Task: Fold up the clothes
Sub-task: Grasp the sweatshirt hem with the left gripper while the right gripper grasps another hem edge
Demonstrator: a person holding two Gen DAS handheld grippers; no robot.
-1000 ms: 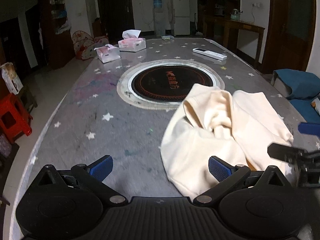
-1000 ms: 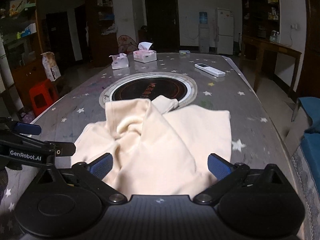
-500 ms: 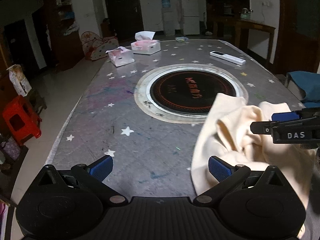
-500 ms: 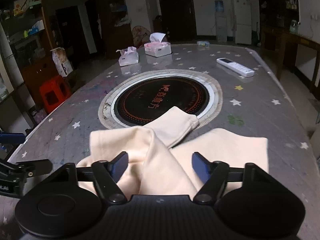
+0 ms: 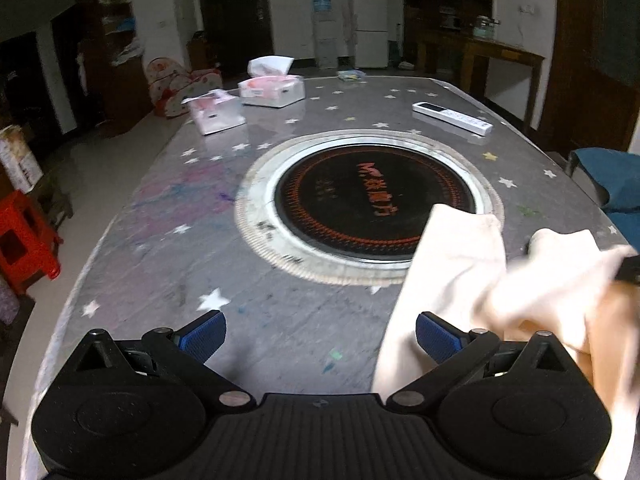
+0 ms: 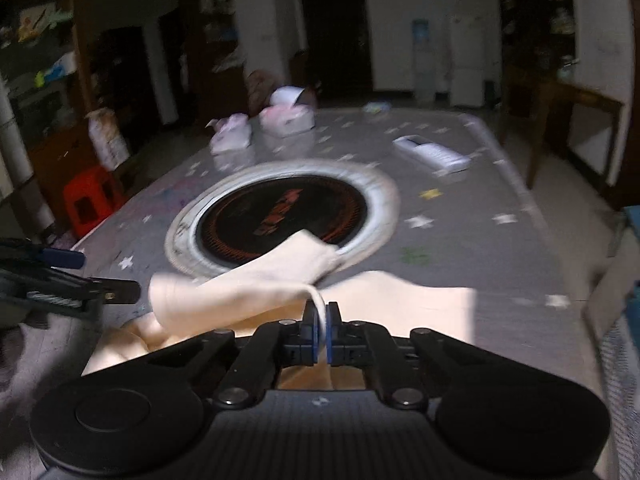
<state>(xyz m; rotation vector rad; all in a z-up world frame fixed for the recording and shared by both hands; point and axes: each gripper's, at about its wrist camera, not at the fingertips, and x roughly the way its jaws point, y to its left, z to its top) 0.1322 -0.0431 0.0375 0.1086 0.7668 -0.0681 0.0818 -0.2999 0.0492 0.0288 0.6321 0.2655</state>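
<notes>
One gripper [image 6: 321, 322] clamping cream garment [image 6: 248, 292], other gaping

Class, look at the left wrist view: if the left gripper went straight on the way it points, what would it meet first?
Most likely the bare star-patterned table, short of the round black cooktop. The open left gripper has the cream garment just to its right; depth is unclear.

Hand-held gripper [image 6: 322, 322] pinching cream garment [image 6: 248, 284]
</notes>
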